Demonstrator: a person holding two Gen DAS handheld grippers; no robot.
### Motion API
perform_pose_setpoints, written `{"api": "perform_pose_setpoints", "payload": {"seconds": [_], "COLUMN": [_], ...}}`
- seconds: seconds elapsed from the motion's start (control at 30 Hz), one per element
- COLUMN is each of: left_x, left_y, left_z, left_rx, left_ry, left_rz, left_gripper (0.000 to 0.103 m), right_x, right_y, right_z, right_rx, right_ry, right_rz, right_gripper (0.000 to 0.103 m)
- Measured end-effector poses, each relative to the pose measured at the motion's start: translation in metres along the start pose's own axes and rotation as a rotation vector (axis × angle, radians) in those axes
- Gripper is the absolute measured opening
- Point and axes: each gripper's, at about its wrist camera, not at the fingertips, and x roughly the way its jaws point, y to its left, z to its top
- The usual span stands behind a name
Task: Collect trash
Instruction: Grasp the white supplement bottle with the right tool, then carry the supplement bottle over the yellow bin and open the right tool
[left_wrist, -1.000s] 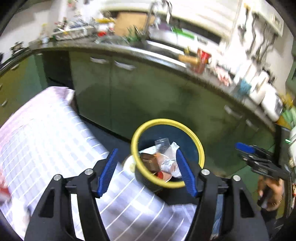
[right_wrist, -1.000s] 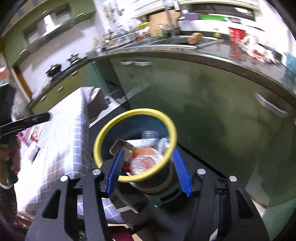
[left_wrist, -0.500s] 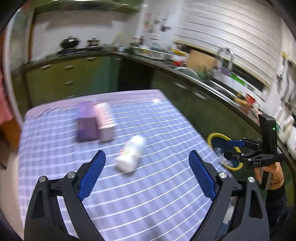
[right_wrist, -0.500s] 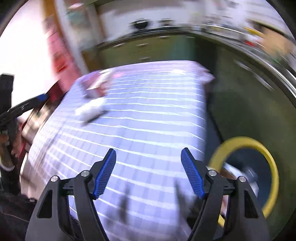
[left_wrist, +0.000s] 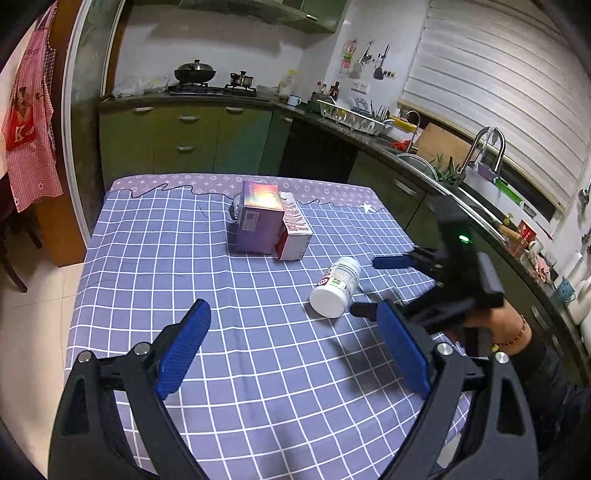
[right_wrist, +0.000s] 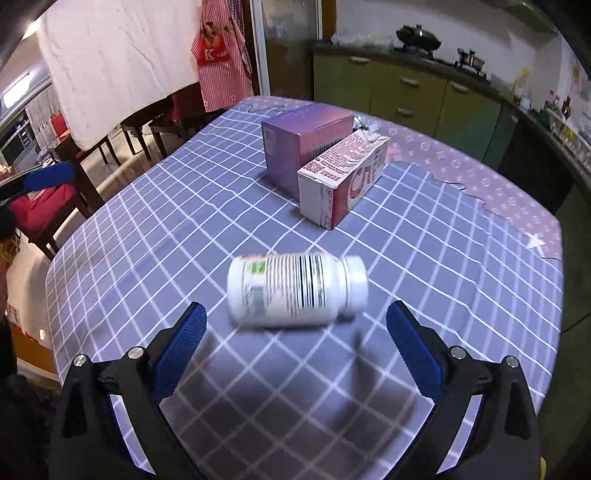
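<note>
Right wrist view: right gripper (right_wrist: 295, 343) jaws just opened wide, empty, near the lying white plastic pill bottle (right_wrist: 297, 290); round, may roll away. Left gripper (left_wrist: 291, 347) wide, empty.

both views: yellow-rimmed bin gone from frame; checked tablecloth (left_wrist: 258, 332) fills it. right gripper (right_wrist: 295, 343): jaws just opened wider, white bottle (right_wrist: 295, 290) at centre, none between.

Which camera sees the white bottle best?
The right wrist view: the bottle lies on its side, big and close, its whole length showing, though slightly blurred. The left wrist view shows it smaller and farther off, mostly end-on.
</note>
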Motion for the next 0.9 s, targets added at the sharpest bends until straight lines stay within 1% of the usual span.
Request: {"api": "perform_pose_setpoints", "payload": {"seconds": [0.07, 0.2, 0.33, 0.4, 0.43, 0.5, 0.57, 0.67, 0.77, 0.9], "left_x": [-0.002, -0.001, 0.001, 0.002, 0.003, 0.004, 0.005, 0.007, 0.009, 0.011], "left_y": [0.001, 0.003, 0.005, 0.006, 0.006, 0.005, 0.006, 0.005, 0.003, -0.002], "left_z": [-0.001, 0.0, -0.001, -0.001, -0.002, -0.002, -0.002, -0.003, -0.003, -0.003], "left_rx": [-0.004, -0.014, -0.017, -0.018, -0.018, -0.018, -0.017, -0.014, -0.009, 0.006], "left_ry": [0.0, 0.0, 0.009, 0.015, 0.017, 0.024, 0.027, 0.031, 0.034, 0.04], "left_rz": [-0.008, -0.021, -0.028, -0.028, -0.029, -0.03, -0.03, -0.032, -0.035, -0.04], "left_gripper": [0.087, 0.087, 0.087, 0.087, 0.087, 0.087, 0.087, 0.087, 0.087, 0.087], "right_x": [0.006, 0.019, 0.025, 0.027, 0.029, 0.028, 0.026, 0.015, -0.006, -0.056], "right_y": [-0.003, -0.005, -0.002, -0.003, -0.004, -0.006, -0.008, -0.01, -0.012, -0.026], "right_z": [0.003, 0.009, 0.013, 0.014, 0.015, 0.015, 0.013, 0.008, -0.001, -0.027], "right_rx": [-0.001, 0.002, -0.005, -0.008, -0.005, 0.014, 0.013, 0.029, 0.043, 0.104], "right_ry": [0.013, 0.041, 0.041, 0.04, 0.041, 0.042, 0.036, 0.019, -0.012, -0.084], "right_rz": [0.009, 0.024, 0.03, 0.013, 0.012, 0.022, 0.011, 0.017, 0.004, -0.033], "right_gripper": [0.098, 0.098, 0.098, 0.092, 0.084, 0.084, 0.084, 0.084, 0.084, 0.084]}}
